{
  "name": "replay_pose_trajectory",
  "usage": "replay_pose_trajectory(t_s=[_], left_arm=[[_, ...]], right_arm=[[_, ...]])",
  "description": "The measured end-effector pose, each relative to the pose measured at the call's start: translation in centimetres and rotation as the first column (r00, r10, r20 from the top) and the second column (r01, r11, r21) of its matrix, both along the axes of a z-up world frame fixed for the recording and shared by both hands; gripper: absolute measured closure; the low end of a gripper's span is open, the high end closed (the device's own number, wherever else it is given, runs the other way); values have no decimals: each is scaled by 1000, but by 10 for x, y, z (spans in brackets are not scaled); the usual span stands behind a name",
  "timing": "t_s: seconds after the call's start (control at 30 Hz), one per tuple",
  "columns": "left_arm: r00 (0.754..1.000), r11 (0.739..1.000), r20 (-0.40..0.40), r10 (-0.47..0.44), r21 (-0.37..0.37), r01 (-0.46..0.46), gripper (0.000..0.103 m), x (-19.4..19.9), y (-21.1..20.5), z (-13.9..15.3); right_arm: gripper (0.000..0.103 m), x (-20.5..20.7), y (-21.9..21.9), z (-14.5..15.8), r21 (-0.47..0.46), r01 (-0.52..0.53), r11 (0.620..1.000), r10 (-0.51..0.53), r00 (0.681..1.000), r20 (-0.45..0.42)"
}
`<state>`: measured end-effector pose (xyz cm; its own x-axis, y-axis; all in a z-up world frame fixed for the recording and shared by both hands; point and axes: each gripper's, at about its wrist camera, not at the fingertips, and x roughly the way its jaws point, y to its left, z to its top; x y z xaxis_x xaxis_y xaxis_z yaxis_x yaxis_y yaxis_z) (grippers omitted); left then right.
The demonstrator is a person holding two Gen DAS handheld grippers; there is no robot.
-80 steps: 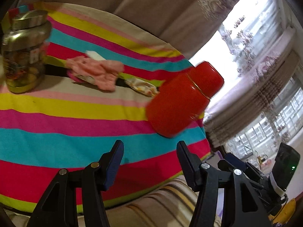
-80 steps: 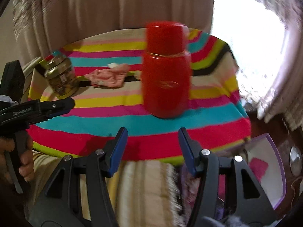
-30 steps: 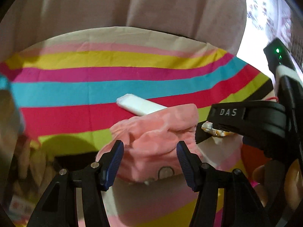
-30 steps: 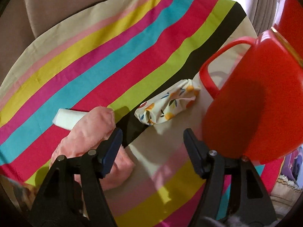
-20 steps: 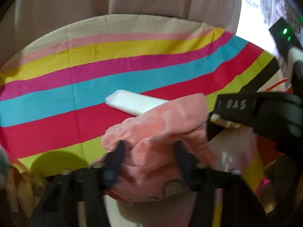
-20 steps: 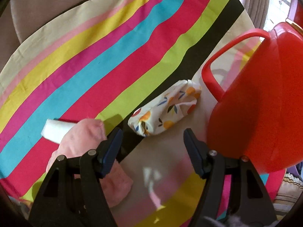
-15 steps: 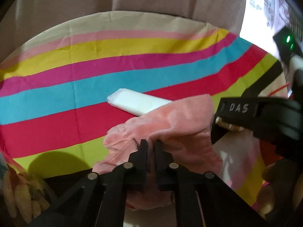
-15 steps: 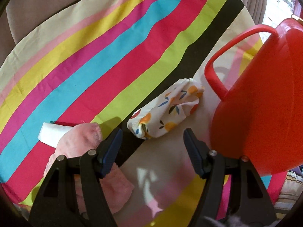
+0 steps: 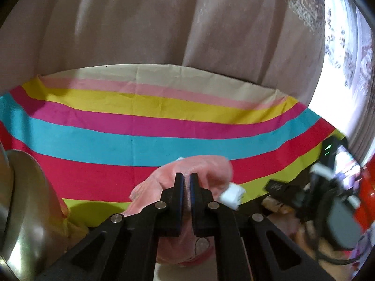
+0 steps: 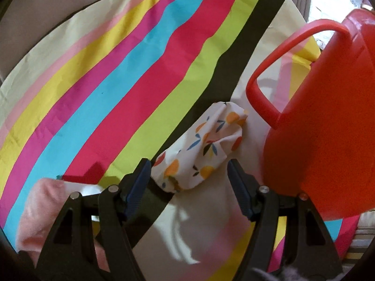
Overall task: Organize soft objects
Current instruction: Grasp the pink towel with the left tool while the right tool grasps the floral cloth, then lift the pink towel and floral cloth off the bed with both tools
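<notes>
My left gripper is shut on a pink fleece cloth, pinching a fold of it and holding it lifted off the striped tablecloth. A small white packet shows at the cloth's right edge. In the right wrist view the same pink cloth fills the lower left. My right gripper stands open, low over a rolled white cloth with an orange fruit print, whose near end lies between the fingertips without the pads touching it.
A tall red jug with a handle stands close on the right of the printed cloth. A gold-lidded glass jar sits at the left edge of the left wrist view. Beige curtains hang behind the round table.
My left gripper closed on the pink cloth and raised it, dragging the white packet along. My right gripper came down closer to the fruit-print cloth, still open.
</notes>
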<state>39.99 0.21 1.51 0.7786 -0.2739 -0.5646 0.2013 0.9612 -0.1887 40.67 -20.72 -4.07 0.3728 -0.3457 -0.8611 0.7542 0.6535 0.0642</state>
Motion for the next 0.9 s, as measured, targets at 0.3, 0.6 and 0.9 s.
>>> replay_pose_trajectory(t_s=[0.3, 0.6, 0.9], left_arm=[[999, 999, 43, 14, -36, -12, 97, -7, 3, 18], [997, 999, 69, 21, -45, -18, 97, -19, 6, 29], [996, 997, 73, 42, -74, -37, 97, -29, 15, 37]], right_arm=[[51, 14, 1, -13, -15, -83, 996, 84, 996, 10], [75, 7, 10, -11, -47, -185, 982, 188, 980, 61], [75, -29, 42, 15, -163, -309, 937, 326, 941, 88]])
